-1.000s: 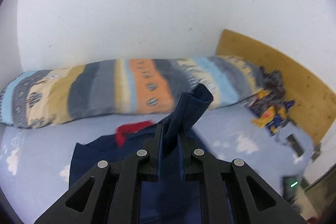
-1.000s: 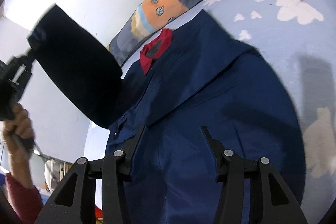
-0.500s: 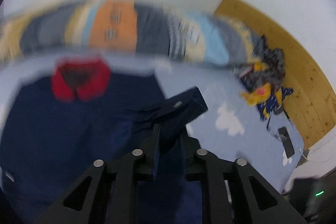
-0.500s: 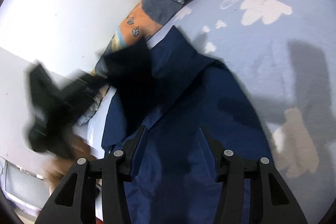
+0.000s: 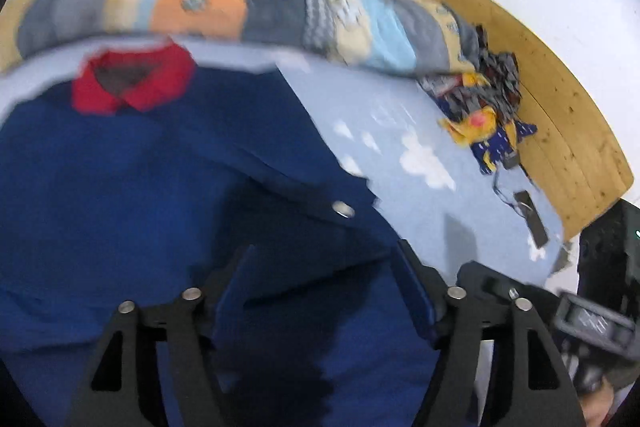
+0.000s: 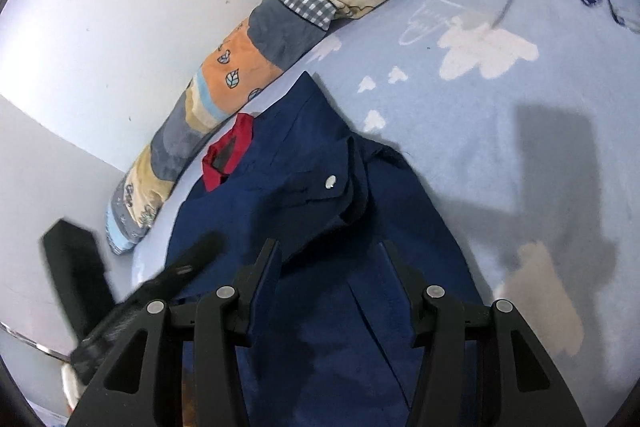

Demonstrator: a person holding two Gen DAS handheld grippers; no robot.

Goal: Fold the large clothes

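Both hand-held grippers (image 5: 324, 267) (image 6: 332, 263) gape wide, empty — navy jacket (image 6: 320, 211) soft, limp; best pinched at hem corners.

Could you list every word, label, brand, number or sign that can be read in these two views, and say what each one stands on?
No text can be read in either view.
The navy jacket shows only a plain metal snap; no label is visible.
The striped bolster and cloud-print sheet carry pictures only, no words.
The dark device at the right edge of the left wrist view may bear markings, but they are too blurred to read.
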